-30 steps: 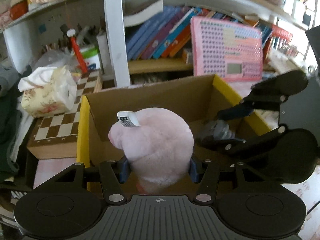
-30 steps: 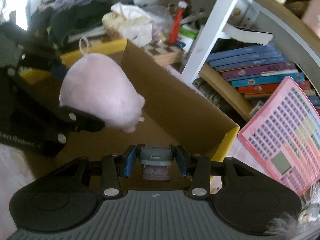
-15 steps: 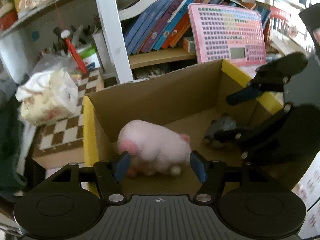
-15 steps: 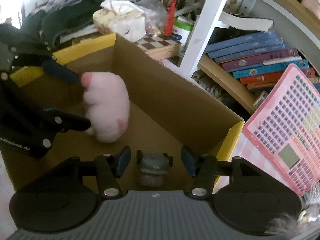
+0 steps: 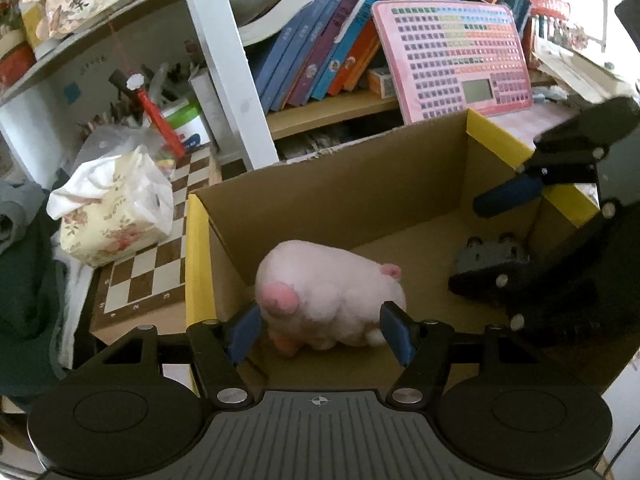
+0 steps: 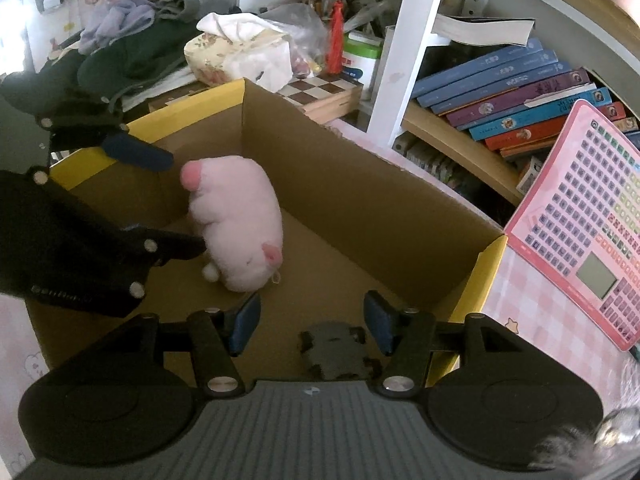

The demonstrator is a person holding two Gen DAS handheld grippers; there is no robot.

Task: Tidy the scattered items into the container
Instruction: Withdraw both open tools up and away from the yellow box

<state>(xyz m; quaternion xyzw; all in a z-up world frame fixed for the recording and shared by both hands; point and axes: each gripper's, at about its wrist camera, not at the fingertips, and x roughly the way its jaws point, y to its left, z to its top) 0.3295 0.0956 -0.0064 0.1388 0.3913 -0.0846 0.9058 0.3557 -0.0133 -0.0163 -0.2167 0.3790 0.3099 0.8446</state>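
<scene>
The pink plush pig (image 5: 328, 292) lies on its side on the floor of the cardboard box (image 5: 340, 184), close to the box's yellow-taped left wall and toward the near edge. The left tool (image 5: 320, 332) hangs over it with both blue pads spread wide, one on each side of the toy and neither pressing on it, so the pig rests free. In the right wrist view the same pig (image 6: 236, 228) sits against the far left corner of the box (image 6: 360, 200), with the left tool (image 6: 160, 200) reaching in from the left edge of that view. The small grey toy (image 6: 334, 350) lies on the box floor at the near right corner, beside the yellow-taped right wall. The right tool (image 6: 312, 322) is above it, pads apart and clear of the toy, gripping nothing. From the left wrist view the grey toy (image 5: 488, 254) shows partly behind the right tool (image 5: 480, 236), in the box's right corner. Beyond the box's far wall a pink toy keyboard (image 5: 452, 60) leans against the shelf, and a chessboard (image 5: 144, 264) with a floral tissue pack (image 5: 112, 216) on it lies past the left wall.
</scene>
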